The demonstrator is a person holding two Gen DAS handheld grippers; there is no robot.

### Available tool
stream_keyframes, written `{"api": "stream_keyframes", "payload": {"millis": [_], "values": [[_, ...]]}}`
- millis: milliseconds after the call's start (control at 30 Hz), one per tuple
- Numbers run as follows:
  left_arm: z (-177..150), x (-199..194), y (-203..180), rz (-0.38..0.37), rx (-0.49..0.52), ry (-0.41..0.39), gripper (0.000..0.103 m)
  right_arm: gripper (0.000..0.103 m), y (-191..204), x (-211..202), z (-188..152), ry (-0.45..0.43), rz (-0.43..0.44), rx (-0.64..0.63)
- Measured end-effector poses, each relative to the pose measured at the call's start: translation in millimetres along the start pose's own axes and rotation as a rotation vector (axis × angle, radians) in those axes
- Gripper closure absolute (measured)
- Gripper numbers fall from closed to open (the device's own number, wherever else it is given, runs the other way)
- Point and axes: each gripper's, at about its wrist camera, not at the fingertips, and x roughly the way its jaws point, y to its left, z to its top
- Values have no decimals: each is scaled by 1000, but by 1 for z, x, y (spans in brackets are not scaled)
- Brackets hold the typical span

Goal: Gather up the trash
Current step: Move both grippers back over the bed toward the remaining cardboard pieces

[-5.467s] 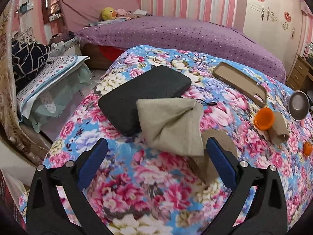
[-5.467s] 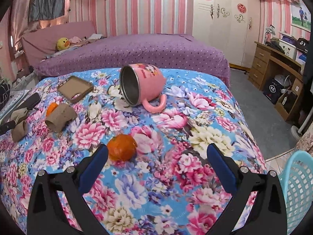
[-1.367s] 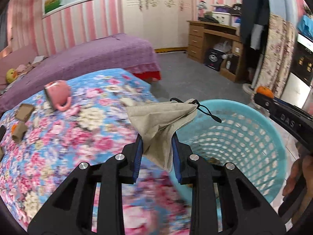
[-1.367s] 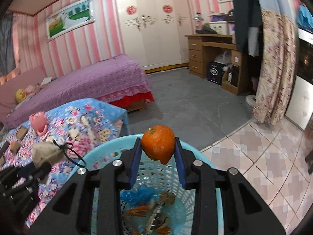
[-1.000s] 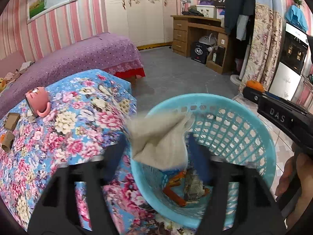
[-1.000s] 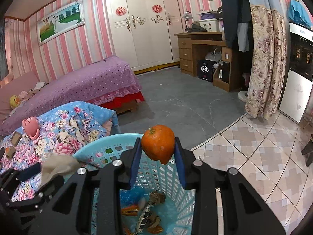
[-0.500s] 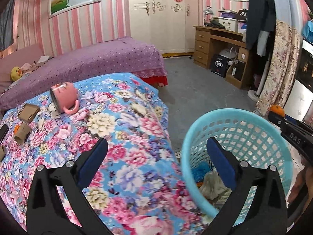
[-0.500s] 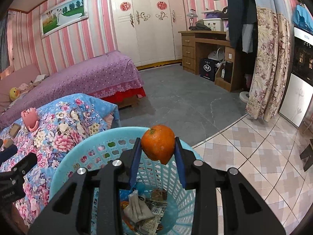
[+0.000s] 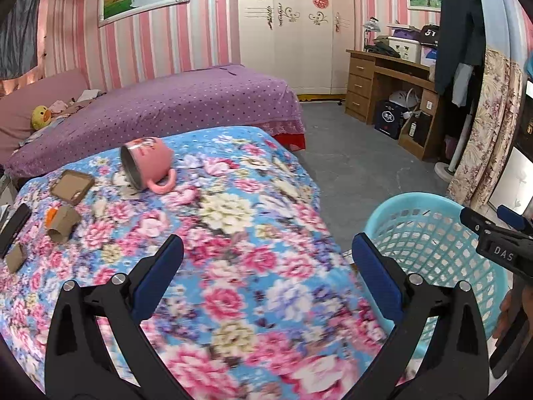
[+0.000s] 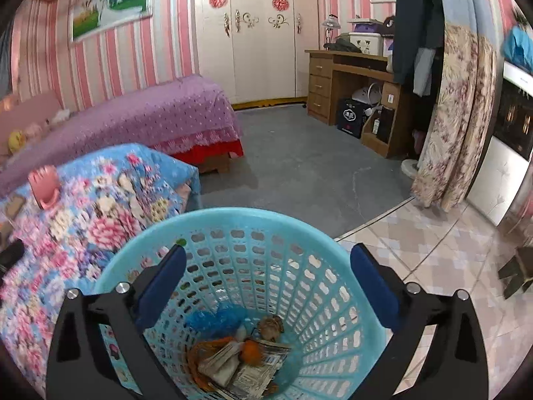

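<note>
A light blue plastic basket (image 10: 319, 253) stands on the floor beside the floral bed; it also shows in the left wrist view (image 9: 433, 233). Inside lie the orange (image 10: 251, 350), a beige cloth (image 10: 223, 361), blue plastic and papers. My right gripper (image 10: 266, 283) is open and empty above the basket. My left gripper (image 9: 266, 273) is open and empty over the floral bedspread (image 9: 233, 220). Cardboard tubes (image 9: 63, 221) and an orange scrap (image 9: 51, 215) lie at the bed's left.
A pink mug (image 9: 146, 163) lies on its side on the bed near a brown flat case (image 9: 71, 183) and a black phone (image 9: 13, 226). A purple bed (image 9: 160, 106) stands behind. A wooden desk (image 9: 386, 76) and a floral curtain (image 9: 479, 133) stand to the right.
My left gripper dropped the beige cloth into the basket and swung back over the bed. My right gripper opened and the orange fell into the basket.
</note>
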Motion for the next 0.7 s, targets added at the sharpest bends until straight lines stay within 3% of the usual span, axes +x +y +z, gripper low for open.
{"api": "stream_keyframes", "payload": {"millis": [333,600,700], "values": [[0,-28,84,106,-37,-23,5,5,54,-26,12,-38,65,-33],[-13,-47,166,225,-68,-25,5,5,144,-43,7,-62,166,-124],[-22,-51,199,238,-97,-20,5,5,180,-47,4,-59,215,-152]]}}
